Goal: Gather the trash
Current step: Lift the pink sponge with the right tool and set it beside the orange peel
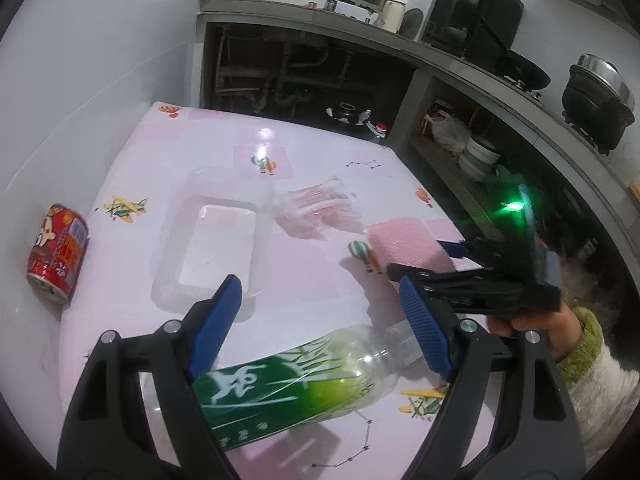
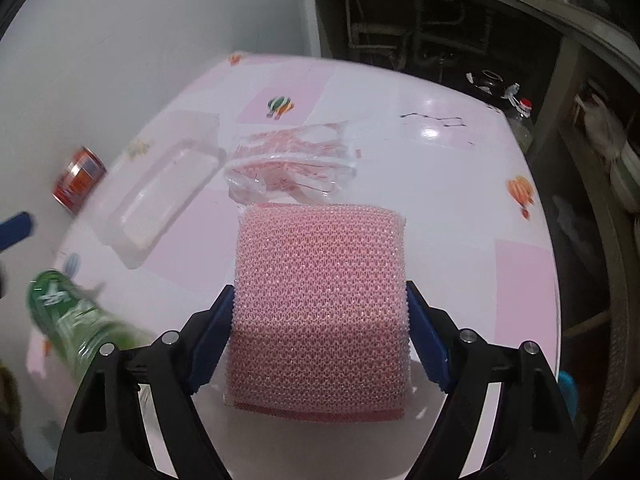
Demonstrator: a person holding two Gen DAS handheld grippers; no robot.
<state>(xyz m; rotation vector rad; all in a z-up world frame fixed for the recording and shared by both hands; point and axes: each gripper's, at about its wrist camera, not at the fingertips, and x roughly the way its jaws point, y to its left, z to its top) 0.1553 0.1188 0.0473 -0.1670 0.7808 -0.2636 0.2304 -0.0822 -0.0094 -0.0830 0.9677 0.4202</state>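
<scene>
Your right gripper [image 2: 320, 336] clasps the pink sponge [image 2: 320, 304] on the bench [image 2: 460, 200] while your left gripper's [image 1: 320, 320] released jaws straddle the green bottle [image 1: 296, 384] at six o'clock, which may roll if nudged.

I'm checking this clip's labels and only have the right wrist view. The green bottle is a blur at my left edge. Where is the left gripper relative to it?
Observer: The left gripper is open, with one finger on either side of the green bottle, and it isn't pressing the bottle.
Operator: Is the bottle standing?
Observer: No, it lies on its side on the table.
Operator: The red can is smeared for me too.
Observer: The red can sits at the table's edge beside the wall, and its label shows a cartoon figure.
</scene>
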